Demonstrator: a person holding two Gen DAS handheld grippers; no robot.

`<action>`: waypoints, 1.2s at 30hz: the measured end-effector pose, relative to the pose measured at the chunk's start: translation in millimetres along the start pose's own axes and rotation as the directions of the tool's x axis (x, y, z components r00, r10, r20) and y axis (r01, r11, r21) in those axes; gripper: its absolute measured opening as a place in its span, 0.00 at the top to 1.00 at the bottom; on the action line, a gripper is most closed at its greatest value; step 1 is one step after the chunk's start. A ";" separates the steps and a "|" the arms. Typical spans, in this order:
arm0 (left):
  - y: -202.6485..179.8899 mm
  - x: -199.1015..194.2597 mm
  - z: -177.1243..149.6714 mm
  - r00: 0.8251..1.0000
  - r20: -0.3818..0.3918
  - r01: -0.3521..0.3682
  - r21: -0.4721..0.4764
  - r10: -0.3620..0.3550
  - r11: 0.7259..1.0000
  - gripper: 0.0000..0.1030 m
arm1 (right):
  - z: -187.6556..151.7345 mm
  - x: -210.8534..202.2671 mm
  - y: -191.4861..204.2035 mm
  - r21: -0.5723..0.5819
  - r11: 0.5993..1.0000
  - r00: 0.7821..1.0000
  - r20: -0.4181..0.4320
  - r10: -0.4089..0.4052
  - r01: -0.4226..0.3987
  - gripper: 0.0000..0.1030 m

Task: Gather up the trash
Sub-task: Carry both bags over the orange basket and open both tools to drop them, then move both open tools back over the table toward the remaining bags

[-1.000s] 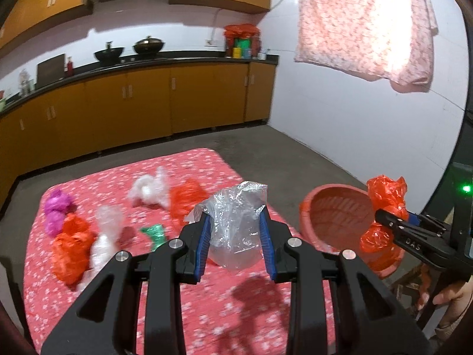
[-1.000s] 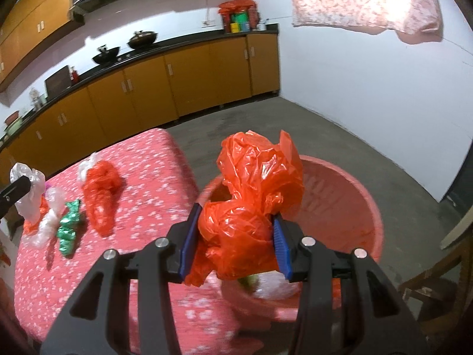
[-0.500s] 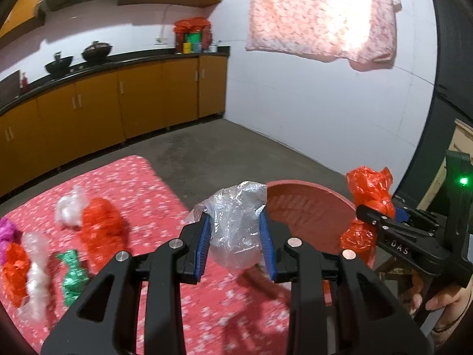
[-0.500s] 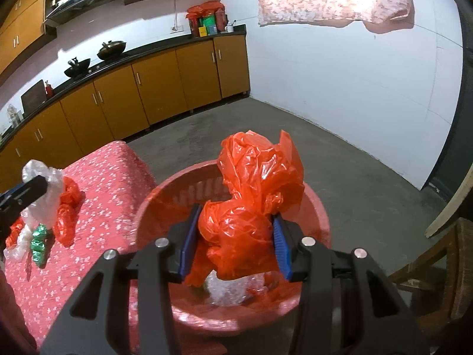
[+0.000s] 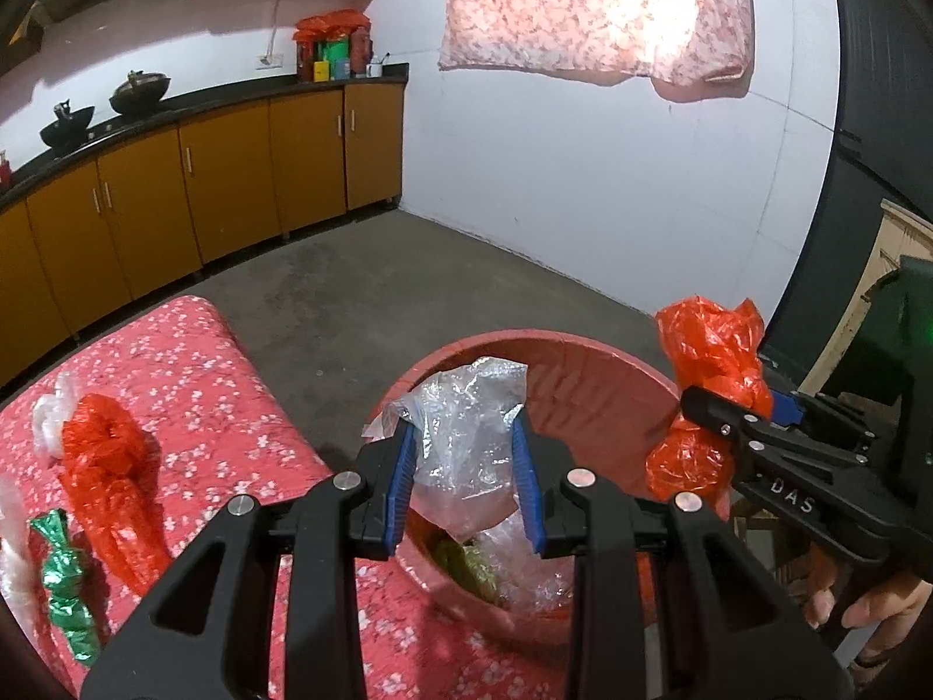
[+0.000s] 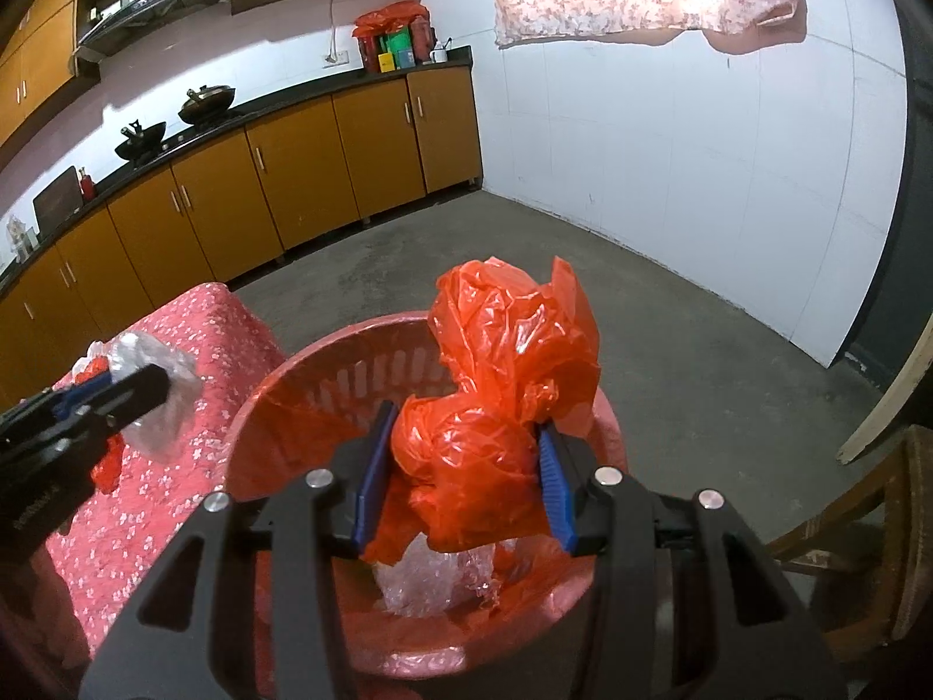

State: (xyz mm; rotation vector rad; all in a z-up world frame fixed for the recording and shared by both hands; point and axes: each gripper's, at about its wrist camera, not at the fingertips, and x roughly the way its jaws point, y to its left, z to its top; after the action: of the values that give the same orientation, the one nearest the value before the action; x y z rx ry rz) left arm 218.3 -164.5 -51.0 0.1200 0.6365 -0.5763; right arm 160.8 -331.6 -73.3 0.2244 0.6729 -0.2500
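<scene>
My left gripper is shut on a crumpled clear plastic bag and holds it over the red plastic basket. My right gripper is shut on a crumpled orange plastic bag, also above the basket. In the left wrist view the right gripper with its orange bag hangs at the basket's right rim. In the right wrist view the left gripper with the clear bag sits at the basket's left side. Clear plastic and something green lie inside the basket.
A table under a red flowered cloth stands left of the basket, with an orange bag, a green wrapper and white plastic on it. A wooden chair is at the right. Orange cabinets line the far wall across bare grey floor.
Both grippers have swung right from above the table to over the basket, each still holding its bag. The basket now sits directly beneath them.
</scene>
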 end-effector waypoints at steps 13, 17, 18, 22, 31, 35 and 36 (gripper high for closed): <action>-17.4 29.7 0.7 0.999 -0.034 0.034 0.021 -0.034 0.999 0.69 | 6.0 5.3 -14.2 0.049 0.997 0.998 0.024 0.054 -0.055 0.54; -17.3 32.9 -1.3 0.998 -0.041 0.039 0.020 -0.038 0.999 0.60 | 6.2 4.3 -19.1 0.077 0.993 0.996 0.036 0.086 -0.089 0.49; -16.4 33.6 -1.6 0.998 -0.042 0.038 0.018 -0.037 0.999 0.60 | 5.4 3.6 -21.5 0.085 0.992 0.995 0.041 0.086 -0.089 0.48; -11.3 33.5 -3.3 0.998 -0.048 0.033 -0.002 -0.033 0.999 0.56 | 3.4 0.8 -22.3 0.080 0.994 0.997 0.050 0.067 -0.071 0.40; 8.9 19.3 -6.1 0.999 -0.037 -0.007 -0.043 0.006 0.999 0.49 | -0.3 -9.1 -15.2 0.060 0.998 0.997 0.082 0.009 -0.014 0.17; 25.9 2.3 -13.5 0.998 -0.022 -0.064 -0.065 0.063 0.996 0.45 | -0.7 -14.8 -6.2 0.041 0.999 0.995 0.101 0.004 -0.008 0.08; 30.5 -3.1 -16.2 0.997 -0.018 -0.079 -0.068 0.078 0.995 0.45 | -1.2 -16.4 -1.4 0.029 0.999 0.994 0.104 0.011 -0.014 0.07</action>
State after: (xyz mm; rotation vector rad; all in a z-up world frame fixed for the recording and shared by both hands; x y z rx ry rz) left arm 224.3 -133.0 -64.2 0.0848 0.6630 -0.4777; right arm 147.4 -330.1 -64.0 0.2427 0.5647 -0.2582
